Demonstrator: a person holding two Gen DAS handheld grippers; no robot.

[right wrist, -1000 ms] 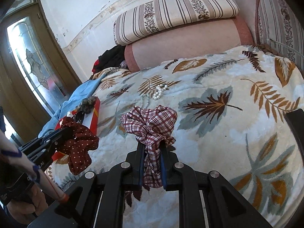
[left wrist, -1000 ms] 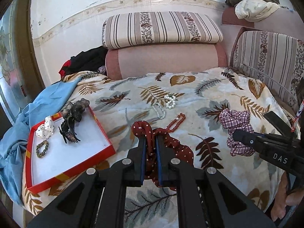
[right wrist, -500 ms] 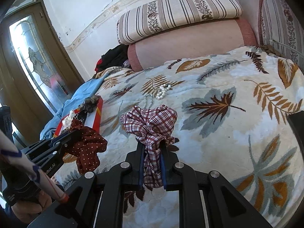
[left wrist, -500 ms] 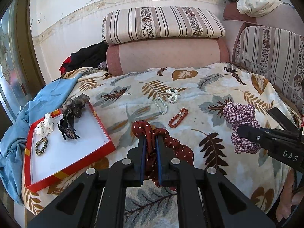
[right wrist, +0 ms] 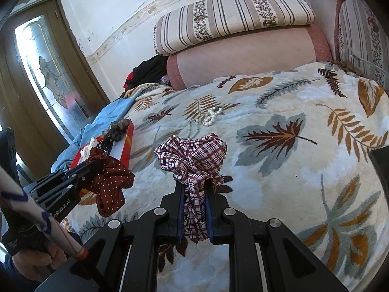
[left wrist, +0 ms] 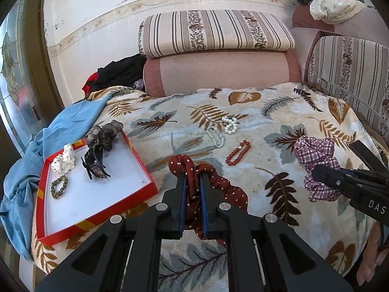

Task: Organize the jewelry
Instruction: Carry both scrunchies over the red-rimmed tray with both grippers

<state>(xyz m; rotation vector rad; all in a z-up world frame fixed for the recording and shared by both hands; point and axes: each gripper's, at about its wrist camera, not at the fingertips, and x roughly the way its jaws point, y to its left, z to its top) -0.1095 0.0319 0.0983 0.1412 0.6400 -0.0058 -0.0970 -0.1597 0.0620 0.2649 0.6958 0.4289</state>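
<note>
My left gripper (left wrist: 193, 178) is shut on a dark red scrunchie with white dots (left wrist: 218, 185), held above the leaf-print blanket; from the right wrist view that scrunchie (right wrist: 109, 182) hangs from the left gripper (right wrist: 91, 164). My right gripper (right wrist: 194, 186) is shut on a plaid scrunchie (right wrist: 192, 153), seen in the left wrist view as the plaid scrunchie (left wrist: 316, 155) at the right. A red-rimmed white tray (left wrist: 97, 194) lies to the left, holding a white scrunchie (left wrist: 63, 158), a beaded bracelet (left wrist: 59, 186), a black hair claw (left wrist: 93, 165) and a grey one (left wrist: 104, 133).
On the blanket (left wrist: 279, 126) lie a red bead bracelet (left wrist: 238, 153), a pale bead strand (left wrist: 216, 138) and a pearl bracelet (left wrist: 229, 124). A blue cloth (left wrist: 48, 141) drapes left of the tray. Striped cushions (left wrist: 214, 34) and a pink bolster (left wrist: 218, 70) stand behind.
The left wrist view has shifted slightly, so tray and beads sit lower in frame. Both scrunchies stay gripped; the red dotted one sits a little higher and farther right in the right wrist view.
</note>
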